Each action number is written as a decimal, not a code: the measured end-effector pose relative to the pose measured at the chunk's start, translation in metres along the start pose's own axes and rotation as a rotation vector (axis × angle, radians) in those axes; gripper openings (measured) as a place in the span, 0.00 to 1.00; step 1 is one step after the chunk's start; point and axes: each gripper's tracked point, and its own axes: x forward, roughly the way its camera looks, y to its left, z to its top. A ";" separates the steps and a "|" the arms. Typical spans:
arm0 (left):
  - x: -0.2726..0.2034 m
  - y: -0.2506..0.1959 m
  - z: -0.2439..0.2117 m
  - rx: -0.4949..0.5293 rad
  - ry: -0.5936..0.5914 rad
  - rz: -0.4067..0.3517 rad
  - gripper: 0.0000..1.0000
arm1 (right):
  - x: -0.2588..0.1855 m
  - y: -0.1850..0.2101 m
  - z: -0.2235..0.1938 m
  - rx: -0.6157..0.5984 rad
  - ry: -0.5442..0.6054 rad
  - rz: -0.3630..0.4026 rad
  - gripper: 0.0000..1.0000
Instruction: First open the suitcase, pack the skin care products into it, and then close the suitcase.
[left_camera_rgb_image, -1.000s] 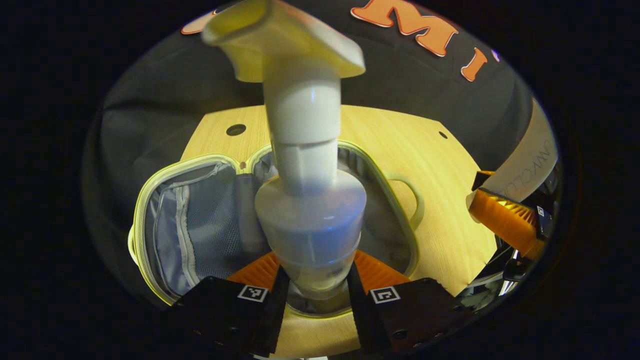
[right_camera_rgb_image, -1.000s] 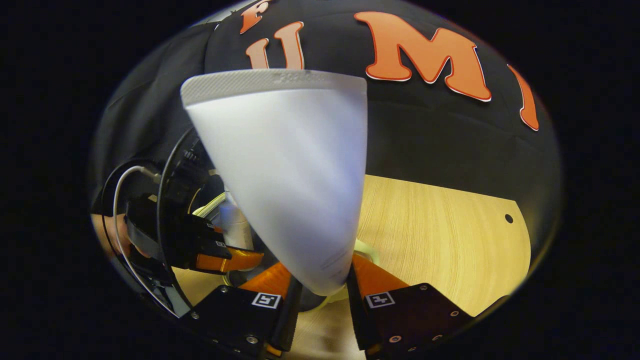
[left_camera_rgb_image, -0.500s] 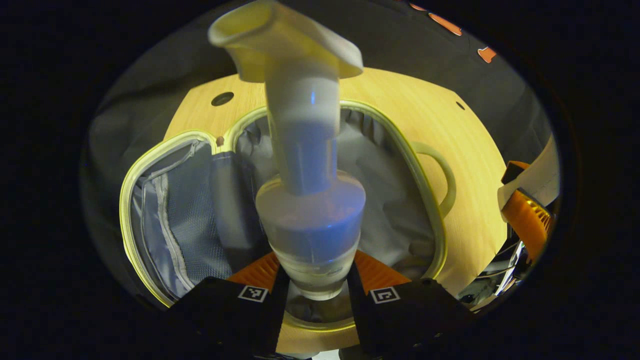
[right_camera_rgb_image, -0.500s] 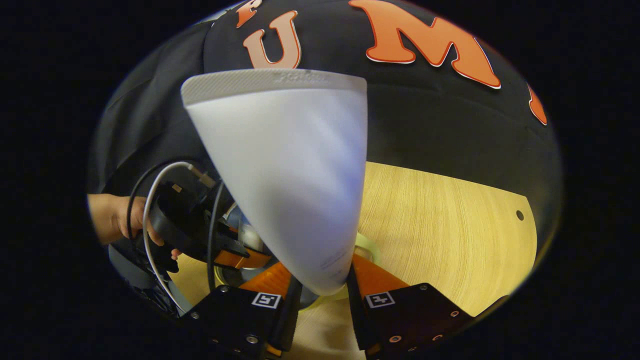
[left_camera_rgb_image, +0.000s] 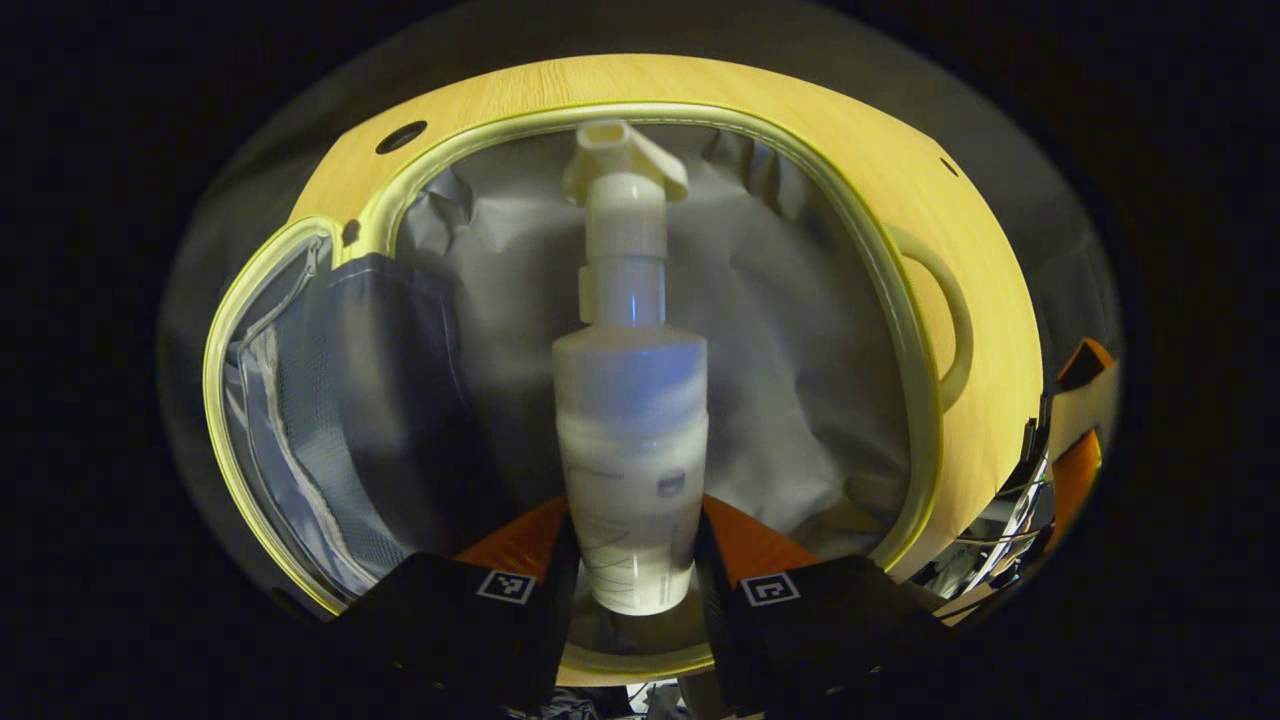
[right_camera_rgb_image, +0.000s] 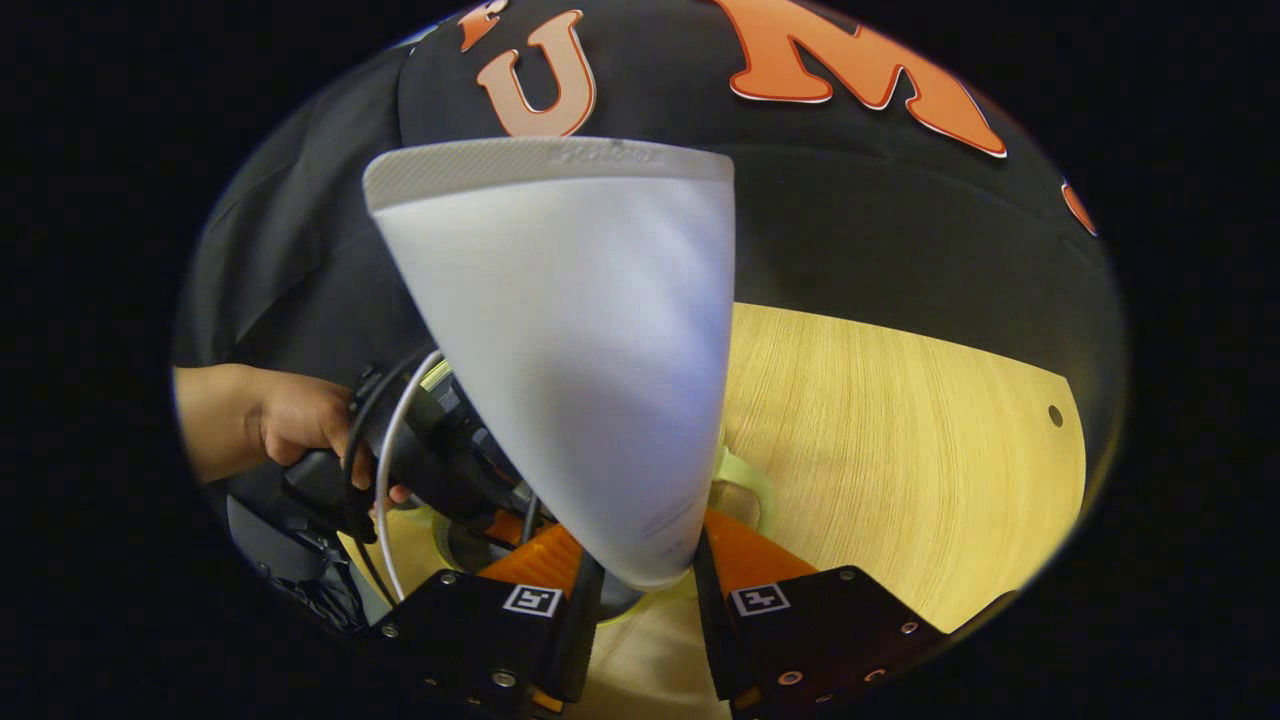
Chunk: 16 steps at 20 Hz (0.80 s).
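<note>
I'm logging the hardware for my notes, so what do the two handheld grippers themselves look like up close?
The left gripper and the right gripper each have black finger blocks bearing a small square black-and-white tag, with visible screws on the right one. Seen from the right gripper view, the left gripper has a black body trailing white and black cables, held by a hand.

A light wood-grain counter (right_camera_rgb_image: 900, 450) (small dark round holes sit near its edges) stands before the booth's black cloth wall (right_camera_rgb_image: 880, 210), which hangs in soft folds behind it.
</note>
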 end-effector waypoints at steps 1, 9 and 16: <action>0.004 0.000 0.000 -0.012 0.007 0.000 0.59 | 0.001 0.000 -0.001 0.006 0.004 0.002 0.47; 0.000 0.004 0.013 -0.150 -0.092 0.042 0.61 | 0.009 0.000 -0.004 0.030 0.030 -0.003 0.47; -0.034 0.013 0.022 -0.099 -0.233 0.093 0.71 | 0.016 0.004 -0.011 0.040 0.071 0.006 0.47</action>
